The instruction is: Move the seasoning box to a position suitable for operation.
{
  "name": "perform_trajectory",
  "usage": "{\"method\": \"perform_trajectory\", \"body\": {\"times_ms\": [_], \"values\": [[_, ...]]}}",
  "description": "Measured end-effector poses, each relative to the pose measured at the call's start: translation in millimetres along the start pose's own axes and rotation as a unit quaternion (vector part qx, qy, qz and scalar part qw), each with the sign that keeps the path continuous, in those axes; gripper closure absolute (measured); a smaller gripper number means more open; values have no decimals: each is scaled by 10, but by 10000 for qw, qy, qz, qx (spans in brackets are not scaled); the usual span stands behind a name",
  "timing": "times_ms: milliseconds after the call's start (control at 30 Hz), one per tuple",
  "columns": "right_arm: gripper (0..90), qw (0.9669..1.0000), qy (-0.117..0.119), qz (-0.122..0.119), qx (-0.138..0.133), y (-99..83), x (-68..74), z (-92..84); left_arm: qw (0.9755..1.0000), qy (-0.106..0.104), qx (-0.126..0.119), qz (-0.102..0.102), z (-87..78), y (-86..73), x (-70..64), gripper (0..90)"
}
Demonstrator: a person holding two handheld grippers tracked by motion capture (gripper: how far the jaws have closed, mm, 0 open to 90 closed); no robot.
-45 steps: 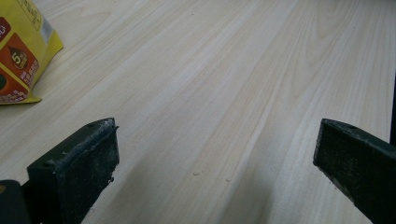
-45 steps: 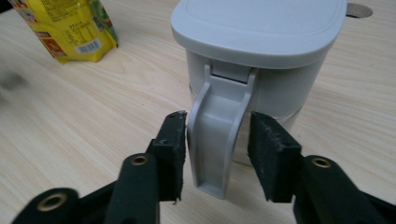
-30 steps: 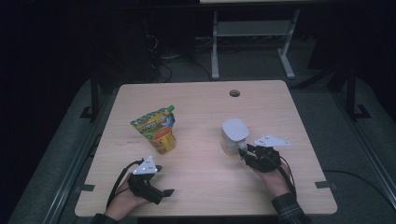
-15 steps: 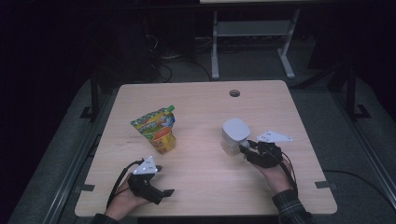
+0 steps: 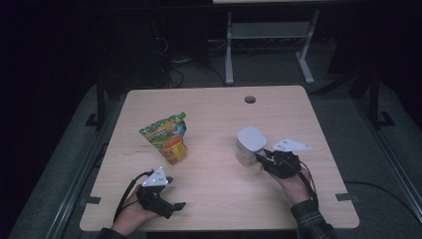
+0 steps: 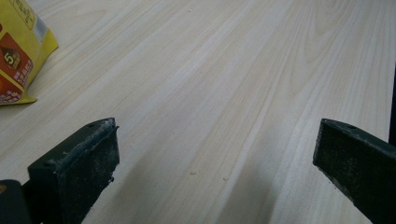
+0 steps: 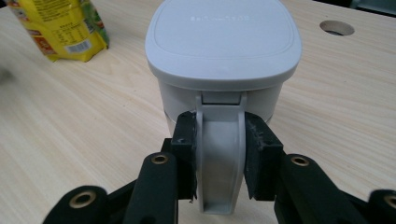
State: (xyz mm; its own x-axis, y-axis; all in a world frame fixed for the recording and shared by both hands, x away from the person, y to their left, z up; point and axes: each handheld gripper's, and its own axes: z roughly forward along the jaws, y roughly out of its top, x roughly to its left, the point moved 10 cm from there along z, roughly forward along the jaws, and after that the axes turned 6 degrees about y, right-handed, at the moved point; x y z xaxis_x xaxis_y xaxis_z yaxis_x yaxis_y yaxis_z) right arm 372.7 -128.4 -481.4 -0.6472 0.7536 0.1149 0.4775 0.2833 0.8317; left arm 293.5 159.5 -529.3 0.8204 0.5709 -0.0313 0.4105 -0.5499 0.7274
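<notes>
A white container with a grey lid (image 5: 250,143) (image 7: 224,51) stands upright right of the table's middle. My right gripper (image 5: 260,158) (image 7: 220,128) reaches it from the near side. Its jaws have just been closing, and both pads now press on the container's handle (image 7: 219,163) between them. A yellow-green snack pouch (image 5: 167,137) (image 7: 65,28) (image 6: 18,51) stands left of centre. My left gripper (image 5: 168,194) (image 6: 215,163) rests near the front left edge, open, with bare wood between its jaws.
The light wooden table (image 5: 209,114) has a round cable hole (image 5: 250,99) (image 7: 337,28) near its far edge. A metal frame (image 5: 268,45) stands on the dark floor behind it. Black cables trail from both grippers toward the person's hands.
The grey plate on the right gripper has tipped a little toward the right. The container, the pouch and the left gripper stand where they were.
</notes>
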Motion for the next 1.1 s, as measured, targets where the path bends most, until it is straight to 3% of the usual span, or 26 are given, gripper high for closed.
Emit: {"method": "perform_trajectory", "body": {"times_ms": [533,1100], "values": [[686,9987,398,-331,31,-98,159,-147,10000,20,-2,-16,-2,-1,-4,0],[685,9942,905,-577,21,-201,495,-253,10000,-50,11,-38,-18,2,-23,0]]}}
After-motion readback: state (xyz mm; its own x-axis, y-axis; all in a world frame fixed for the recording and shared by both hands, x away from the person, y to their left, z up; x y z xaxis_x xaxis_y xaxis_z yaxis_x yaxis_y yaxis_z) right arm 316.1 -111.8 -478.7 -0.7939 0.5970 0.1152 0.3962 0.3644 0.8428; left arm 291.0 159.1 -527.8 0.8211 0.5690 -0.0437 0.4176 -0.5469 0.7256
